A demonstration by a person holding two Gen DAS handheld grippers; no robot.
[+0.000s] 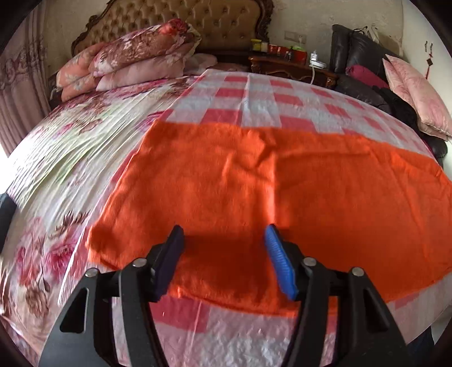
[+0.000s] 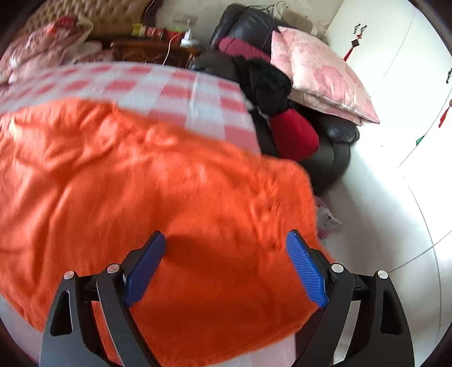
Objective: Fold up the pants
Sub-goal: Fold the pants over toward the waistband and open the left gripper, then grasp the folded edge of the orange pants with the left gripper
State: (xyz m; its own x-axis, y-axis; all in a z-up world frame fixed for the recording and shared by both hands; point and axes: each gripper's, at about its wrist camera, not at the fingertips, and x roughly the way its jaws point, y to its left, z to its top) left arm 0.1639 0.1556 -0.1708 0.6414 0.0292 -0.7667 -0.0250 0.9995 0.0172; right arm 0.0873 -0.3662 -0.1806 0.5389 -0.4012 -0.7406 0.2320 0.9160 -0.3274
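Observation:
The orange fleece pants (image 1: 254, 192) lie flat across a pink-and-white checked cloth (image 1: 254, 96) on the bed, folded into a wide band. My left gripper (image 1: 223, 234) hovers over their near left part, jaws open with only cloth below them. In the right wrist view the same pants (image 2: 141, 183) reach the bed's right edge. My right gripper (image 2: 226, 240) hangs above their right end, jaws wide open with nothing between the blue pads (image 2: 306, 268).
Folded floral quilts (image 1: 135, 56) sit by the tufted headboard (image 1: 197, 19). A dark wooden nightstand (image 1: 291, 67) holds small items. A black sofa (image 2: 325, 158) with a pink pillow (image 2: 319, 76) and dark and red clothes stands right of the bed, beside white floor (image 2: 381, 225).

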